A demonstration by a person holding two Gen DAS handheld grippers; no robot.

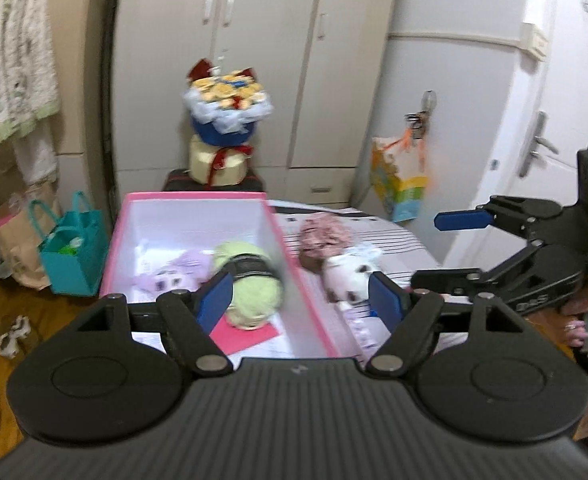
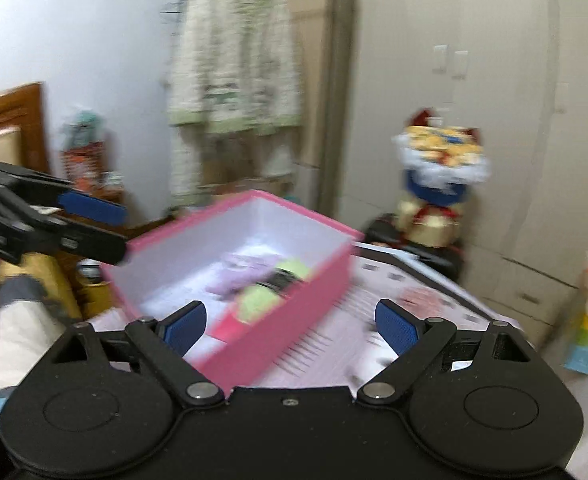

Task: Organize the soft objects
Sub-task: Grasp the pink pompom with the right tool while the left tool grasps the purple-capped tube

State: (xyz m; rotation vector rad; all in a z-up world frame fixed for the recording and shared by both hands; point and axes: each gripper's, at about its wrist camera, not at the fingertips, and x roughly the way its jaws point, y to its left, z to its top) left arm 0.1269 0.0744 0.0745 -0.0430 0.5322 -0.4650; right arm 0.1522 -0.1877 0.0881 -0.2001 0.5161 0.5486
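We hold the left gripper with its jaws spread wide and nothing between the blue pads; it hangs above the near end of the pink box, touching none of it. Our right gripper is spread just as wide and also empty, held over the box's near corner and the striped cloth beside it.

Inside the box lie a green plush toy with a dark band and, just beside it, a pale purple plush toy. Outside the box, on the cloth, a white plush toy rests against a pinkish-brown one; the blur makes their shapes hard to read, so we cannot say what they depict.

Behind the box a bouquet in blue wrapping stands on a dark stool in front of a white wardrobe. A teal bag sits on the floor beside the box.
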